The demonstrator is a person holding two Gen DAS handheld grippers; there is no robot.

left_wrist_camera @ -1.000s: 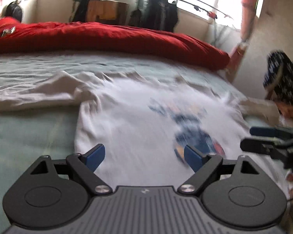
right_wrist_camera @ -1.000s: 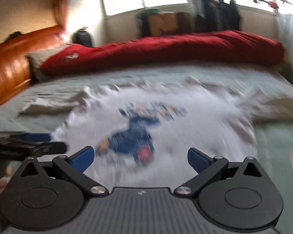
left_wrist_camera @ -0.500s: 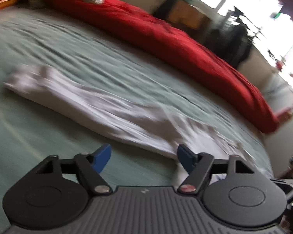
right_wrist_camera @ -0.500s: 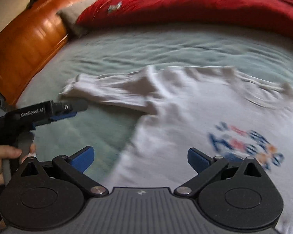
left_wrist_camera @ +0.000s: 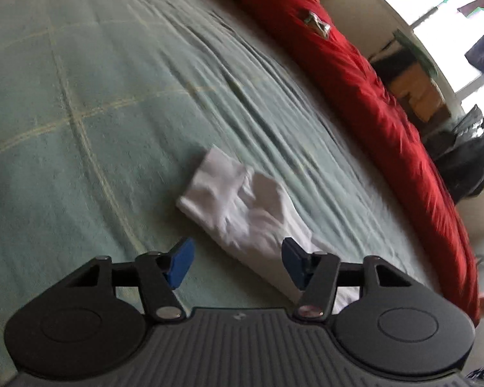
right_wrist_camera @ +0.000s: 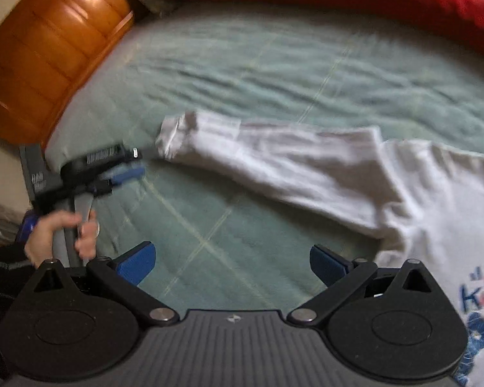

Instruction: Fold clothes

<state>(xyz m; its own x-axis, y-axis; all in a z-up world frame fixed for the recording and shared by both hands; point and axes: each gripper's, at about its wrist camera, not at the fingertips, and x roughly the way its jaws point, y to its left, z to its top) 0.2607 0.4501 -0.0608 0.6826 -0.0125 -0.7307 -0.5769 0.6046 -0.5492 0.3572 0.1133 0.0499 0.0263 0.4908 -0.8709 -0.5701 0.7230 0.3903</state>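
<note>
While the white shirt [right_wrist_camera: 429, 200] was seen from its bottom edge a second ago, with the blue print in the middle, it is now seen from the side, and its long sleeve [left_wrist_camera: 242, 206] is stretched out over the green bed cover [left_wrist_camera: 80, 96]. The sleeve's cuff lies just ahead of the left gripper [left_wrist_camera: 235, 266], and part of the sleeve is seen between its two blue pads, but it is not pinched. The jaws of this gripper have just been closing and are now about half open, with nothing held. The right gripper [right_wrist_camera: 232, 262] is spread wide over the bare bed cover and nothing is held by it either. The shirt's body and the blue print [right_wrist_camera: 480, 319] are found at its right side, and the sleeve runs across in front of it. The left gripper is also seen there, at the far left near the cuff, held by a hand [right_wrist_camera: 61, 238] in a dark sleeve. A red blanket [left_wrist_camera: 355, 74] is rolled up along the far side of the bed. An orange wooden headboard [right_wrist_camera: 45, 54] is seen at the far left. Nothing lies on top of the sleeve.
</note>
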